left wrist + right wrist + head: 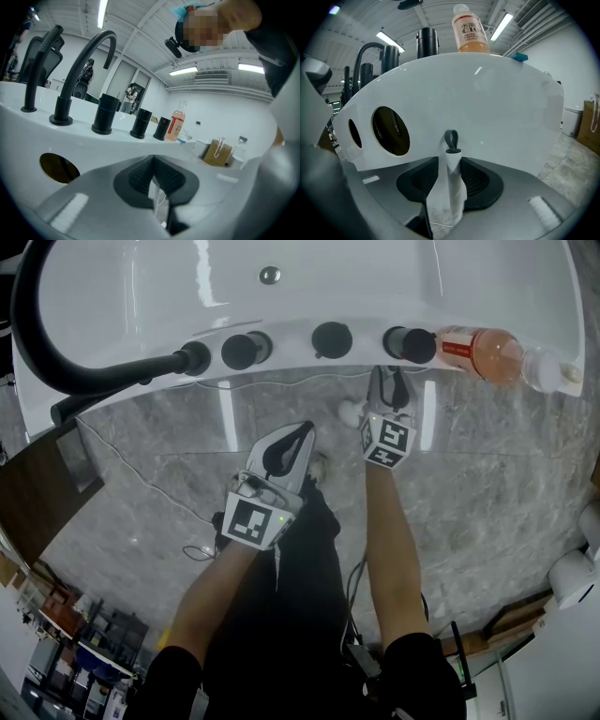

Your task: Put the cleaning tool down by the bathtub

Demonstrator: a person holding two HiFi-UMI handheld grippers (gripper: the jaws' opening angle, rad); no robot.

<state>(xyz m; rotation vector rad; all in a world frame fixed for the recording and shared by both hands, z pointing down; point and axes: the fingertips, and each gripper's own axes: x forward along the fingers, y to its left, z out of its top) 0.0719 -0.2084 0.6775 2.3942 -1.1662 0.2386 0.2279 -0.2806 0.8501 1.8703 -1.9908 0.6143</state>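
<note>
The cleaning tool [452, 176] is a white handle topped by a grey loop. It stands upright between the jaws of my right gripper [451, 178], close to the white bathtub wall [497, 103]. The jaws sit slightly apart around the handle, with a gap on its left side. In the head view the right gripper [387, 382] points down at the foot of the bathtub [281, 310], and a white part of the tool [350, 412] shows beside it. My left gripper [298, 432] hangs lower left over the floor, its pads [140, 176] together on nothing.
On the tub's rim stand a black curved faucet [56, 362], several black knobs [332, 339] and a pink-liquid bottle [478, 352]. A thin white cable [141, 479] runs over the grey marble floor. A white round fixture [574, 577] stands at the right edge.
</note>
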